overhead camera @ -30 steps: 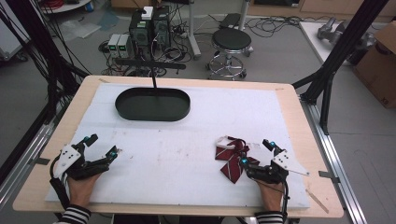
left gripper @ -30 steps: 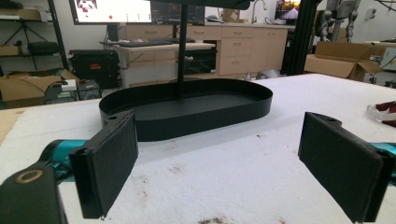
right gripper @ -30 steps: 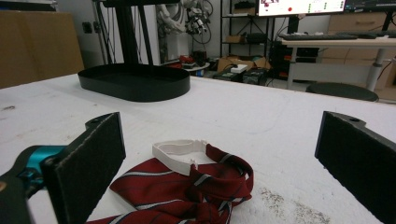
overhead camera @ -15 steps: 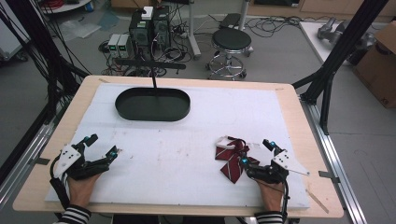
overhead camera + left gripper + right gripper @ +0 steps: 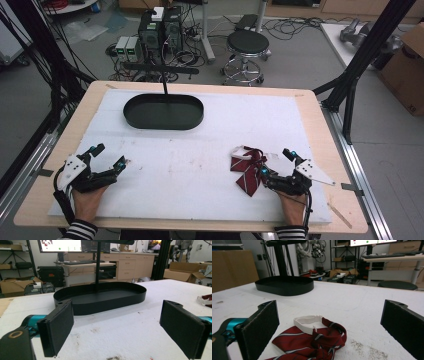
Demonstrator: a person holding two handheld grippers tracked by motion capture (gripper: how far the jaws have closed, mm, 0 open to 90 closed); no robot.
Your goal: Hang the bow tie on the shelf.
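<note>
- Right gripper (image 5: 279, 161) sits at the lower right of the high view, jaws wide apart; the red striped tie (image 5: 248, 169) lies crumpled just left of it on the white table (image 5: 200, 165)
- Left gripper (image 5: 107, 156) at the lower left, jaws apart, holding nothing; black oval tray (image 5: 163, 111) in the upper middle, well apart from the tie

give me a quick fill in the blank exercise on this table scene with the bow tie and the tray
1. The striped bow tie lies just in front of the ____ gripper.
2. The jaws of the left gripper stand ____.
3. The oval tray is ____ in colour.
4. The band on the bow tie is ____.

Missing words: right; open; black; white
</note>
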